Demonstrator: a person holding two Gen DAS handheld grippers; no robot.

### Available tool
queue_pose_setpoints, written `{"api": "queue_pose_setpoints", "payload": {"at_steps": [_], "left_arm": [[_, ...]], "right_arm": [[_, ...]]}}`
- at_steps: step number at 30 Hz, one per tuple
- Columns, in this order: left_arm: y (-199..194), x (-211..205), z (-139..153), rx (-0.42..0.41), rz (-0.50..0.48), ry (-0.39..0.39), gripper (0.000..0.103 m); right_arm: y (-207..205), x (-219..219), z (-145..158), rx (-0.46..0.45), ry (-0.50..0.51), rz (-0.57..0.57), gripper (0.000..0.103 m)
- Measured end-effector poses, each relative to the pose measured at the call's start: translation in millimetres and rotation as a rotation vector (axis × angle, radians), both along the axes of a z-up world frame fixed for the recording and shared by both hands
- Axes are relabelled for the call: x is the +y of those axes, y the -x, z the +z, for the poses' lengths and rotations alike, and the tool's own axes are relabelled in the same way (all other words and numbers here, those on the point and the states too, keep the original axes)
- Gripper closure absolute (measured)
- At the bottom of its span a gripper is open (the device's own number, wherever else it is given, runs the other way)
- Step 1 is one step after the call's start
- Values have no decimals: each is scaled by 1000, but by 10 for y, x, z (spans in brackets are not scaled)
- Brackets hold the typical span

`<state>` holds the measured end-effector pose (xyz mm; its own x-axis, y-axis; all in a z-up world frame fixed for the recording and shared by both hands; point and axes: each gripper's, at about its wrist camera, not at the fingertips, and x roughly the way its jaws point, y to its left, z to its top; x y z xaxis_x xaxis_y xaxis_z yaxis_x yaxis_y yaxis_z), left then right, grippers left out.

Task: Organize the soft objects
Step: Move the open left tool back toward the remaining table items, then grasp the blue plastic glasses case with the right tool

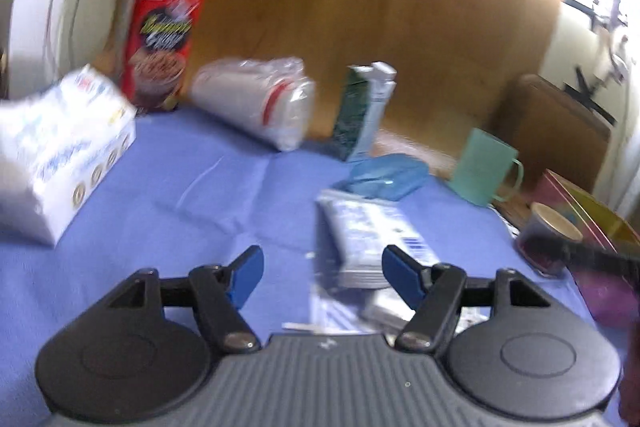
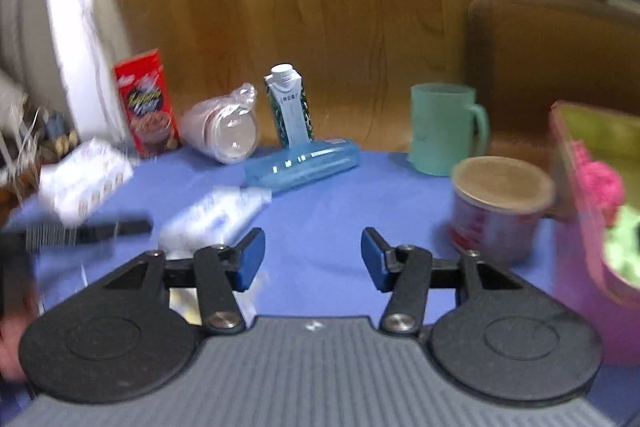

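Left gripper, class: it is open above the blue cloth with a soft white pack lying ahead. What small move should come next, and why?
Probably ease the left gripper forward and a little right, so its open jaws straddle the white pack, then close. The pack lies flat on the blue cloth, mostly toward the right finger, and neither gripper holds anything yet.

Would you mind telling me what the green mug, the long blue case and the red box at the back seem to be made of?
Green mug: probably matte plastic, slightly translucent, no gloss.
Long blue case: clear, glossy plastic; bright highlights run along it.
Red box: printed cardboard by its flat faces and sharp edges; blur hides the finish.
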<state>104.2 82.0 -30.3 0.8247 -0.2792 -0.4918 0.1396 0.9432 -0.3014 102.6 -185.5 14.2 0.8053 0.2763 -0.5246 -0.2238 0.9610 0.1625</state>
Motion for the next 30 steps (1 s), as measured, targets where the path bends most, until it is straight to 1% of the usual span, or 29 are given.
{"api": "queue_pose_setpoints", "payload": {"at_steps": [3, 5, 7, 9, 11, 14, 16, 17, 19, 20, 22, 23, 25, 27, 30], "left_arm": [[-58, 33, -50, 15, 1, 31, 36], [-51, 46, -50, 7, -1, 45, 36], [-45, 37, -49, 8, 9, 42, 36], [-49, 23, -62, 12, 21, 28, 36], [-22, 11, -73, 13, 24, 16, 36], [-25, 5, -84, 13, 25, 4, 36], [-29, 3, -89, 19, 23, 3, 36], [-44, 11, -94, 22, 23, 3, 36], [-53, 20, -101, 27, 22, 5, 36], [-54, 22, -103, 29, 22, 4, 35], [-49, 17, -103, 32, 25, -1, 35], [-45, 13, -103, 33, 26, -4, 35], [-36, 10, -104, 35, 30, -7, 34], [-58, 20, -103, 35, 30, -9, 32], [-59, 11, -106, 36, 32, -15, 32]], "right_arm": [[-446, 147, 30, 51, -52, -31, 45], [-766, 293, 19, 101, -81, -54, 38], [-1020, 410, -12, 149, -118, -74, 21], [-1282, 547, -69, 196, -135, -124, 13], [-1490, 657, -142, 241, -138, -175, 11], [-1729, 778, -261, 296, -89, -236, 10], [-1857, 821, -357, 334, -62, -257, 8], [-1875, 826, -389, 336, -60, -256, 8], [-1885, 851, -394, 320, -21, -249, 10], [-1870, 832, -393, 317, -19, -240, 12], [-1880, 772, -385, 320, -27, -239, 28], [-1876, 730, -377, 331, -45, -204, 31], [-1877, 633, -371, 328, -46, -214, 39], [-1838, 536, -360, 322, -39, -225, 43], [-1794, 473, -372, 322, -22, -233, 46]]}}
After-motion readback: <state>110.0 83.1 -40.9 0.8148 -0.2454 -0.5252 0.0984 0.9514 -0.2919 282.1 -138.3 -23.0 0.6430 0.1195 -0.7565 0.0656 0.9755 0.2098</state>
